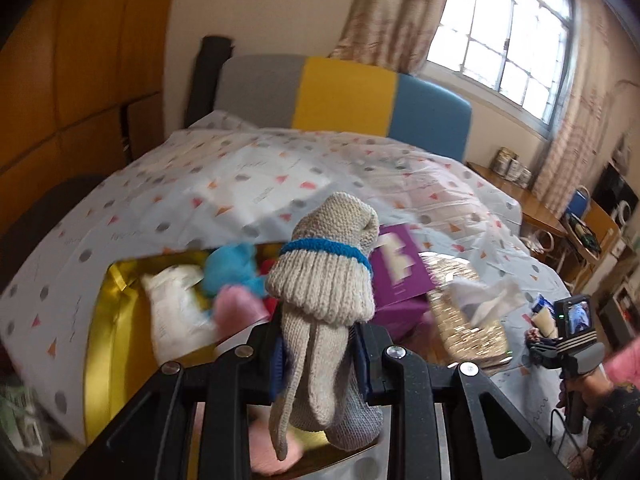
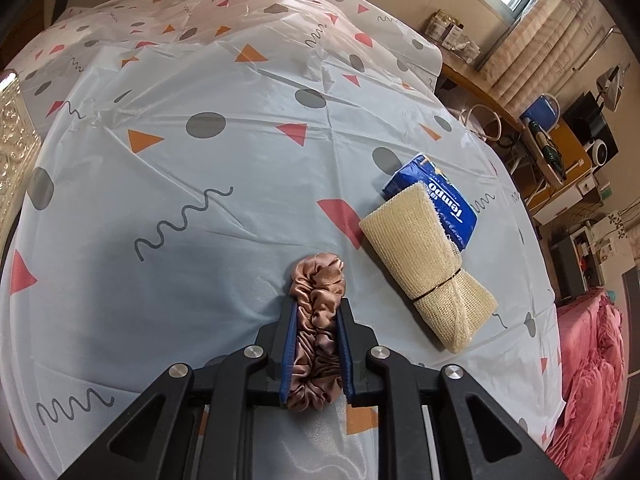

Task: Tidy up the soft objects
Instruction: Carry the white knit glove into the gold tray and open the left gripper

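In the left wrist view my left gripper [image 1: 320, 342] is shut on a beige knitted glove [image 1: 324, 268] with a blue band, held up over an open gold box [image 1: 100, 320]. Inside the box lie a blue plush thing [image 1: 232, 268], a pink soft thing [image 1: 236, 306] and a white pouch [image 1: 176, 312]. In the right wrist view my right gripper [image 2: 318, 308] is shut on a brown satin scrunchie [image 2: 316, 280] that rests on the patterned tablecloth [image 2: 180, 184]. To its right lie a rolled beige mesh cloth [image 2: 420, 256] and a blue Tempo tissue pack [image 2: 440, 188].
A purple box [image 1: 400, 272] and a golden tissue box [image 1: 464, 312] stand right of the gold box. A person's hand [image 1: 588, 392] grips the other gripper's handle at the far right. A pink quilt [image 2: 588, 380] lies beyond the table's right edge, furniture behind it.
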A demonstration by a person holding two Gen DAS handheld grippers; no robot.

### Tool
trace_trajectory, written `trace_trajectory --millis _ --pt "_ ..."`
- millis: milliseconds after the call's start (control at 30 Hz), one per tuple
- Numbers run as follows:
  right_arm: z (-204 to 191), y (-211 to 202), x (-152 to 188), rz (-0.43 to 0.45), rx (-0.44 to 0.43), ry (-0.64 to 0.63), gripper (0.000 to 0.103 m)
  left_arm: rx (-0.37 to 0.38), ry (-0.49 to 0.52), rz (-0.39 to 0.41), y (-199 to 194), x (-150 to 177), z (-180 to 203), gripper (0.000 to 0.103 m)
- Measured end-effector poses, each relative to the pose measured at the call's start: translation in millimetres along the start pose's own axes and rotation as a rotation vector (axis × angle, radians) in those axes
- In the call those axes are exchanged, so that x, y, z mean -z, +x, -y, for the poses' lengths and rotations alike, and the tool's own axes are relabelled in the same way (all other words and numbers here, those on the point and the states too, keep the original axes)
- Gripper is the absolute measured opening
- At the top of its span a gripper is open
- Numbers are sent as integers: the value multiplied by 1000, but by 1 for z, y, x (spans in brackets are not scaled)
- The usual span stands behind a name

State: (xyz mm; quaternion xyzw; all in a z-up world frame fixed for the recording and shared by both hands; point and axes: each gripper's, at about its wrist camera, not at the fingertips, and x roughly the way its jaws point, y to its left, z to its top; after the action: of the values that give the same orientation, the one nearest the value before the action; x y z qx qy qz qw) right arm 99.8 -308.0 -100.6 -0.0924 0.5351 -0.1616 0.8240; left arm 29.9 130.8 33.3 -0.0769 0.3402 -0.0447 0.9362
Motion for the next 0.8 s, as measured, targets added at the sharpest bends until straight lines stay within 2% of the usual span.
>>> trace_trajectory --millis 233,333,433,533,667,733,800 --pt "0 1 -1 -4 6 -3 18 -171 -189 -44 -15 38 -106 28" --pt "-3 1 -1 -3 18 -14 18 -177 -276 -82 -16 56 -133 28" --pt "-3 1 -1 -2 20 -18 18 -151 -315 -99 -13 65 -135 28" --pt "-3 1 0 -1 23 -19 18 -69 -352 -132 -2 68 -125 28" --pt "-4 1 0 -1 30 -28 18 -9 -359 -172 9 69 -107 28" --pt "-4 1 0 -2 32 -28 18 -9 -379 -191 14 69 -106 28" --pt "-4 1 0 -2 33 -29 18 -59 -392 -193 13 69 -115 28"
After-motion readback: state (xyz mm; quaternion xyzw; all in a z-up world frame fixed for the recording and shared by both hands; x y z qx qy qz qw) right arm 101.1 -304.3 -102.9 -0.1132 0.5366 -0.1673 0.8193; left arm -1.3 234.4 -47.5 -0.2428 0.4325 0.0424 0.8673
